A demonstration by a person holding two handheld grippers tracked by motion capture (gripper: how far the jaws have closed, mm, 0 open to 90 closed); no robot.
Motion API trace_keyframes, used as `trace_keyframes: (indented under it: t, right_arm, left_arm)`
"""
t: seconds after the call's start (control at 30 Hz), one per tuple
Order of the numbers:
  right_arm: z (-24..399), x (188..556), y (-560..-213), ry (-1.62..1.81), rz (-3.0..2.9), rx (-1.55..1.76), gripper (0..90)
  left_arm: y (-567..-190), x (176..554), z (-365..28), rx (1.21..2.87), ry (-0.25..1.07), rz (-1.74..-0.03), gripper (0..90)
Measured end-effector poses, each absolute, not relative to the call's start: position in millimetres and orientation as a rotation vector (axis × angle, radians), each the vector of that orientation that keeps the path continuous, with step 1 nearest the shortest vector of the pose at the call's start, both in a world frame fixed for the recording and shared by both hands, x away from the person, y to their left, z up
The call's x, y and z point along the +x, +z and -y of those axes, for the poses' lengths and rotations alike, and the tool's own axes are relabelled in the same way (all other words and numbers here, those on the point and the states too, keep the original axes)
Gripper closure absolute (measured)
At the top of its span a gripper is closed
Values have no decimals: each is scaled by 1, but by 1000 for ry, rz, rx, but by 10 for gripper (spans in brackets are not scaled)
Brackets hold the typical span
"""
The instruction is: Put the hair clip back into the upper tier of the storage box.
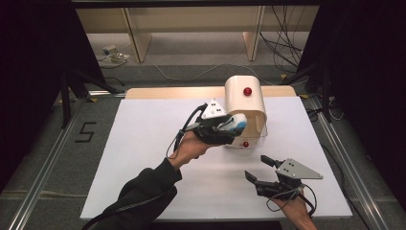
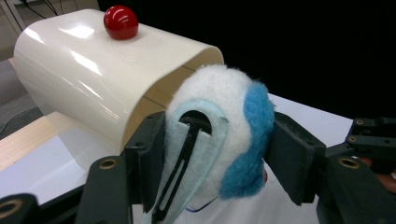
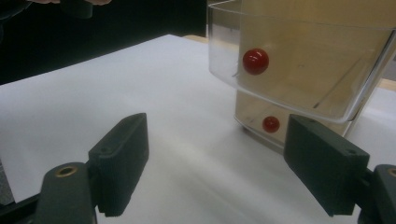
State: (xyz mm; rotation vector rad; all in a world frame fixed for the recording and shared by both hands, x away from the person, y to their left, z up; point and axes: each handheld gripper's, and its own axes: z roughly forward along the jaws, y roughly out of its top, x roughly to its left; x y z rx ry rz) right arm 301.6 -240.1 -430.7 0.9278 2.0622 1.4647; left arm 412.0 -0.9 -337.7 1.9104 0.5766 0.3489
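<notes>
Carrying a white-and-blue plush toy (image 2: 224, 135) clamped in its jaws, the left gripper (image 1: 229, 125) is nearing the cream bread box (image 1: 245, 103), judged next to need easing inside.

Person with two handheld black grippers, dark sleeve on left arm.
Left gripper (image 1: 229, 125) and right gripper (image 1: 258, 168): blocky black jaws, brass-ringed screw holes, grey three-cornered top plates, black trailing cables; right forearm bare.
</notes>
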Motion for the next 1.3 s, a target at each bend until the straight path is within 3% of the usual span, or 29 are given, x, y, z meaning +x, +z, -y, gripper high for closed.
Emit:
trace_keyframes:
  t: [1.3]
  right_arm:
    - [240,302,-431,1465,-2071,919,234]
  left_arm:
    - [-339,421,29,1992,360,-557,401]
